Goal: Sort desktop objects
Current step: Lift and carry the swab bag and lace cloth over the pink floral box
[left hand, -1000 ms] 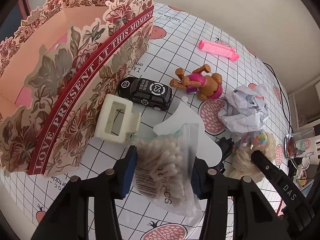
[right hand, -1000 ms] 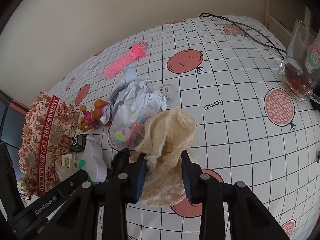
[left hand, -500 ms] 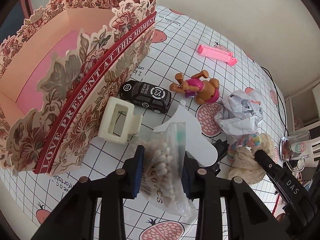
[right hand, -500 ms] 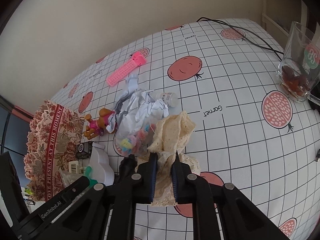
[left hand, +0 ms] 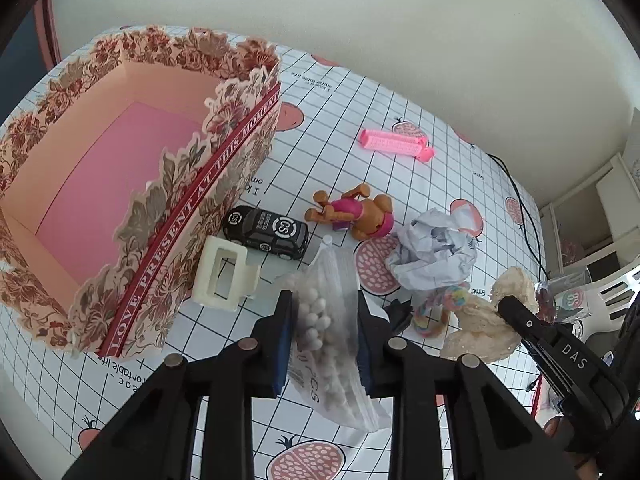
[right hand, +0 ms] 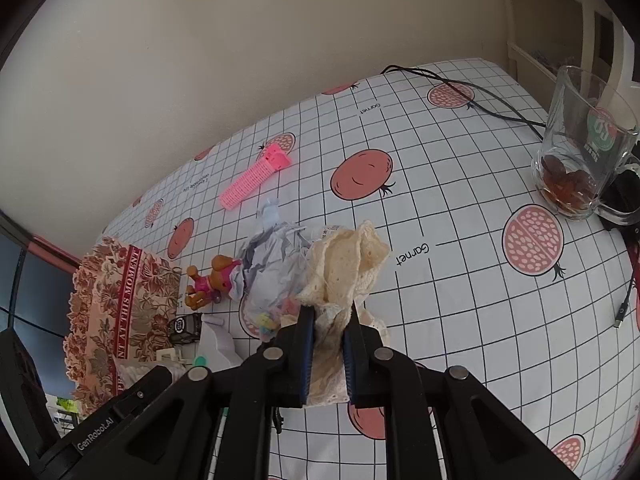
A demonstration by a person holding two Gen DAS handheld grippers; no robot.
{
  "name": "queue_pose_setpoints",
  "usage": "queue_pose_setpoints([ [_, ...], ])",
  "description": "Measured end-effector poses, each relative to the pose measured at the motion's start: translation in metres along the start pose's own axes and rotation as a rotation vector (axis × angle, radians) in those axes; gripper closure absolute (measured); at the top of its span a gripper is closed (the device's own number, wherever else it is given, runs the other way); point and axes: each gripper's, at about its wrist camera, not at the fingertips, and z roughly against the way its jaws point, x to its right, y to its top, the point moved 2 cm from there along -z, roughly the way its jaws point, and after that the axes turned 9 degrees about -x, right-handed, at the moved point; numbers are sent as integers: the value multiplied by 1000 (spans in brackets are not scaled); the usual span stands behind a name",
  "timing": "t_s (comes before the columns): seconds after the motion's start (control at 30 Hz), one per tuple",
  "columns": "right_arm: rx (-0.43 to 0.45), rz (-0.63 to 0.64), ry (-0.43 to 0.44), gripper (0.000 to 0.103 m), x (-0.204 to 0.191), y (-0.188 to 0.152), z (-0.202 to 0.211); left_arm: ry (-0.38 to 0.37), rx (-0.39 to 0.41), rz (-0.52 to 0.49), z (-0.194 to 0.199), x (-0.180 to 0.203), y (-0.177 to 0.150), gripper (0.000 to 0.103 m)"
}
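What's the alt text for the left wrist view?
The left gripper, jaws closing, pinches a clear bag of cotton swabs above a grid-patterned tablecloth. A floral gift box stands open at left, beside a cream hair claw and black toy car.

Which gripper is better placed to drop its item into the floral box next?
Left. The left gripper, closing on the cotton swab bag, is beside the floral box; the right gripper holds the lace cloth farther away.

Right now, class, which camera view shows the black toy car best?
The left wrist view: the black toy car lies whole beside the floral box. In the right wrist view only its end peeks out.
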Motion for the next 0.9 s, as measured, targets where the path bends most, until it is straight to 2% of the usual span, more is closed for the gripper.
queue_pose_setpoints([
  [0.3,123,8,83,89,-26,11,44,-69,110,-20,36,3,9,75],
  [0.57,209,44,135,89,-55,11,75,-63,228,-46,74,1,13,75],
  [0.9,238,123,168,89,-97,2,83,-40,322,-4,105,-23,20,75],
])
